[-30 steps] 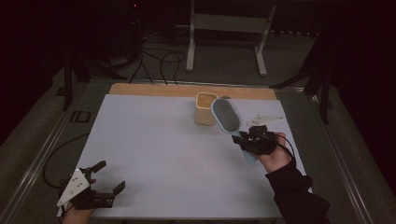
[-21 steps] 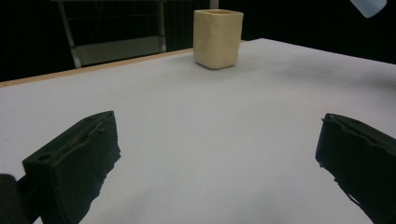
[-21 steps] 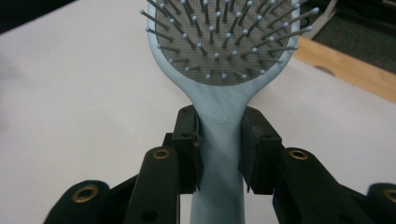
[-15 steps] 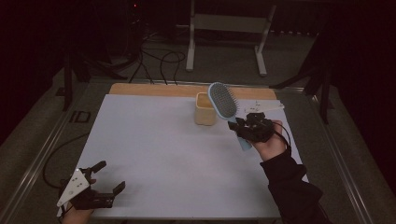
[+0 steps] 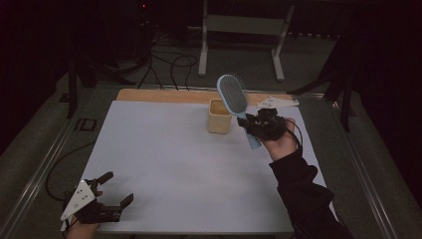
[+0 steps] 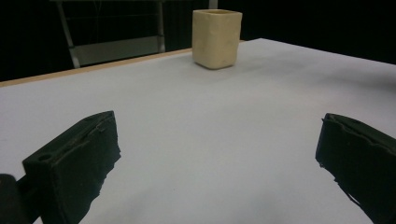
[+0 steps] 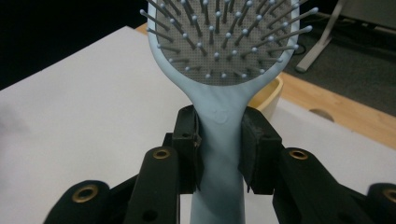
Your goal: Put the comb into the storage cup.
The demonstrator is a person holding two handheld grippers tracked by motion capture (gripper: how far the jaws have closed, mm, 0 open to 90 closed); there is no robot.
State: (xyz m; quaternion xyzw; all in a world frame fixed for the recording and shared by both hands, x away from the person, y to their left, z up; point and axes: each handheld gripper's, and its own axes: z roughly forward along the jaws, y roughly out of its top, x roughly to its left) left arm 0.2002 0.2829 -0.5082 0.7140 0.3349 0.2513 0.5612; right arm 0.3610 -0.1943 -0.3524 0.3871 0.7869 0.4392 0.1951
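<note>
The right gripper [image 5: 259,124], raised off the white table [image 5: 164,164] at about 2 o'clock, pinches the handle of a light blue hairbrush [image 5: 234,97], whose bristled head tilts up above a cream square cup [image 5: 219,116]. The sleeved forearm angles in from 5 o'clock. The left gripper [image 5: 115,191] rests at 7 o'clock, jaws spread wide, holding nothing.

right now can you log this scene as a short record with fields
surface: white table
hairbrush: light blue hairbrush, lifted off the table, bristle head up, just right of the cup
cup: cream square cup, upright near the far edge
right gripper: right gripper, shut on the brush handle
left gripper: left gripper, open, low at the near left corner, holding nothing
</note>
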